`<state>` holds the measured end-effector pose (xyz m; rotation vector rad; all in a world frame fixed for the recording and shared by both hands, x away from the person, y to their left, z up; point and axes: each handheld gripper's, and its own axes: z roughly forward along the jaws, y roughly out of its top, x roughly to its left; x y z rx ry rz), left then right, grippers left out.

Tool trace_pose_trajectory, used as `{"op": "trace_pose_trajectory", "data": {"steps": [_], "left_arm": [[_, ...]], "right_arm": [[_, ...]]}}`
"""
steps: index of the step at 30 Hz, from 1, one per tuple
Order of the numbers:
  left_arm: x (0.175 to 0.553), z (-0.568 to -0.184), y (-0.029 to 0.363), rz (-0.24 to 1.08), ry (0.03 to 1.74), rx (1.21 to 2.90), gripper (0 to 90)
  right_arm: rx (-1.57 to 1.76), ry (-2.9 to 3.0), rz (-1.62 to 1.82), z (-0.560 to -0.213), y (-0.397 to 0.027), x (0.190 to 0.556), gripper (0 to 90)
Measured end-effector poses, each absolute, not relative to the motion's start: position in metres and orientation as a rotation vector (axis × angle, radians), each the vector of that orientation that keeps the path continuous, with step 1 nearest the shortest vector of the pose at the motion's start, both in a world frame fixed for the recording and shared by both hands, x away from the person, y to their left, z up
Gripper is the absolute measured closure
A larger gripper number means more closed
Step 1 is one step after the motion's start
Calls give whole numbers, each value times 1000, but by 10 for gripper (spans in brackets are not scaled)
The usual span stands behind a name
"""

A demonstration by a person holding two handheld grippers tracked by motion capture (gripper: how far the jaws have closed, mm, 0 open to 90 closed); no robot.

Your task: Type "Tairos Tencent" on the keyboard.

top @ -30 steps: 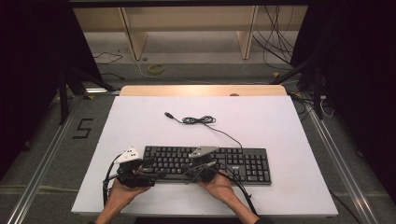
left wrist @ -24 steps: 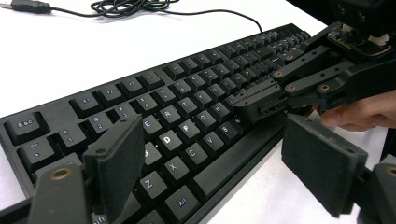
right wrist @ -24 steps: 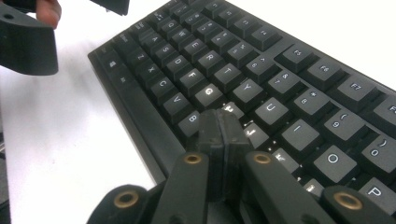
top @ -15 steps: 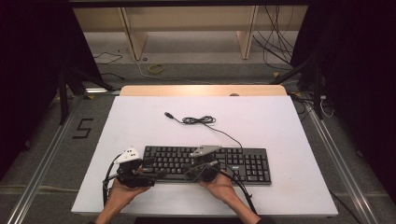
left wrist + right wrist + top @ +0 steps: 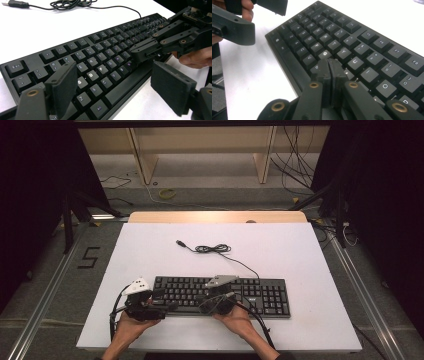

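A black keyboard (image 5: pixel 250 295) lies along the near part of the white table (image 5: pixel 300 255); its keys show close up in the left gripper view (image 5: pixel 100 60) and the right gripper view (image 5: pixel 352 42). My left gripper (image 5: pixel 167 306) stands open at the keyboard's left end, its pads (image 5: pixel 63 82) wide apart above the lower letter rows with nothing between them. My right gripper (image 5: pixel 329 65) is shut and empty. Its tips are down at the middle keys, just below G and beside U. From the left gripper view, the right gripper (image 5: pixel 137 53) reaches in from the right. Whether it presses a key I cannot tell.
The keyboard's thin black cable (image 5: pixel 212 249) lies coiled on the table behind it and ends in a loose USB plug (image 5: pixel 181 243). Wooden legs and loose cables (image 5: pixel 295 175) stand on the floor beyond the far table edge. Metal rails (image 5: pixel 45 300) run along both sides.
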<state>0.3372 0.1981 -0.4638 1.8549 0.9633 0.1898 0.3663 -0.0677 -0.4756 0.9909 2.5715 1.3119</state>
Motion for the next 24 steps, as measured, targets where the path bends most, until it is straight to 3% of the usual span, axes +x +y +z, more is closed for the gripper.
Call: {"op": "trace_pose_trajectory", "data": {"steps": [5,15,24], "left_arm": [[338,-464,198,195,968,1852,218],[346,-463,196,204,992,1845,265],[358,-462,183,198,1000,1885,446]], "right_arm": [[994,2563,1337,-472,-71,364,816],[1007,2521,1392,-463,-89,359,591],[1027,2490,1420,-460,-106,352,479]]}}
